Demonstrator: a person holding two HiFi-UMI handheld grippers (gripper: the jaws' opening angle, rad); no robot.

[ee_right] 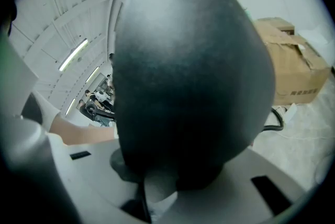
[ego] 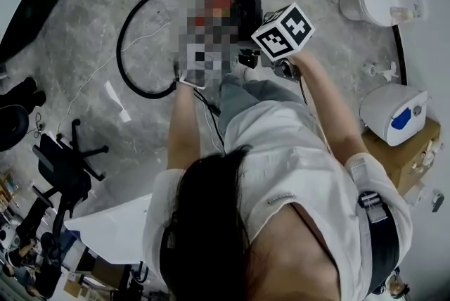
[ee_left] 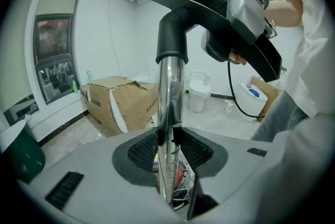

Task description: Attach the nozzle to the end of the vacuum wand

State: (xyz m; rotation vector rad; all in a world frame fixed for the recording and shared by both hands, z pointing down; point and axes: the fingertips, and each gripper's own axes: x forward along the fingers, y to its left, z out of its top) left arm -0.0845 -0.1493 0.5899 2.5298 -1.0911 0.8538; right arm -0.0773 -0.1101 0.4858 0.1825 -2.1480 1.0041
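The left gripper [ee_left: 168, 148] is closed on the chrome vacuum wand [ee_left: 169, 108], its two black ribbed pads [ee_left: 140, 150] pressing the tube from either side. The wand stands nearly upright between them. At its upper end a black collar [ee_left: 171, 34] sits over the tube, and from the collar the black nozzle [ee_left: 209, 8] spreads out as a broad, flat head tilted down toward the right. So the nozzle is at the end of the wand and touching it, though how fully it is seated cannot be told. The right gripper [ee_right: 170, 173] is clamped on the nozzle. In its own view the dark, rounded body of the nozzle fills almost the whole picture and rests between the jaws. From the left gripper view the right gripper appears just above the nozzle's flat head, with the person's hand [ee_left: 238, 58] behind it. In the head view both tools are held up in front of the person, above the grey marbled floor [ego: 91, 4], the marker cube [ego: 283, 31] uppermost and the nozzle showing as a black bar just beyond it. A black hose [ego: 130, 18] lies in a loop on the floor beside them. A cardboard box [ee_left: 118, 100] and a white bin [ee_left: 199, 92] stand on the floor by the wall, well apart from the wand. A black office chair [ego: 60, 162] stands off to the person's left.
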